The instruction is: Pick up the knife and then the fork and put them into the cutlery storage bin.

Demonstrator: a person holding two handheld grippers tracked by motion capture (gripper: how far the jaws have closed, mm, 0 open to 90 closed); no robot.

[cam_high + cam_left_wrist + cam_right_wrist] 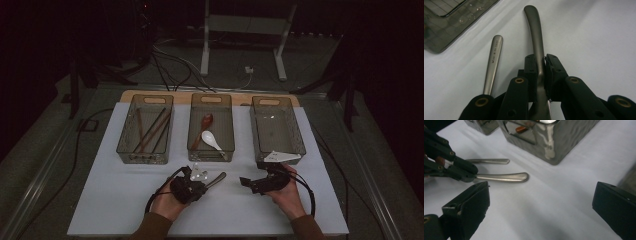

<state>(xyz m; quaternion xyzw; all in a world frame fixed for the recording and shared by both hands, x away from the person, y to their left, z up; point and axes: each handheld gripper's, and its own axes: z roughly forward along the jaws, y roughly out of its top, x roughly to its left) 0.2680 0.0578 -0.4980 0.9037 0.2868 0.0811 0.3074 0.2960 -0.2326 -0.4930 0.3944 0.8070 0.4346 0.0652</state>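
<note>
Nearest, the left gripper (202,184) clamps a dull steel utensil handle (537,42); the right gripper (248,183) gapes empty. Beyond, the left smoky plastic bin (145,129) holds dark wooden chopsticks (150,132), the middle bin (211,126) a brown wooden spoon (203,127) and a white ceramic spoon (210,139).

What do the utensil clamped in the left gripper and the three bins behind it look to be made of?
The utensil handle held by the left gripper looks like brushed or satin metal, probably stainless steel: grey with a soft sheen. The bins look like smoke-tinted clear plastic: their contents show through the walls, which carry glossy highlights.

Left tool (540,68) clamps a metal handle (535,32); a second handle (494,60) lies beside it
</note>
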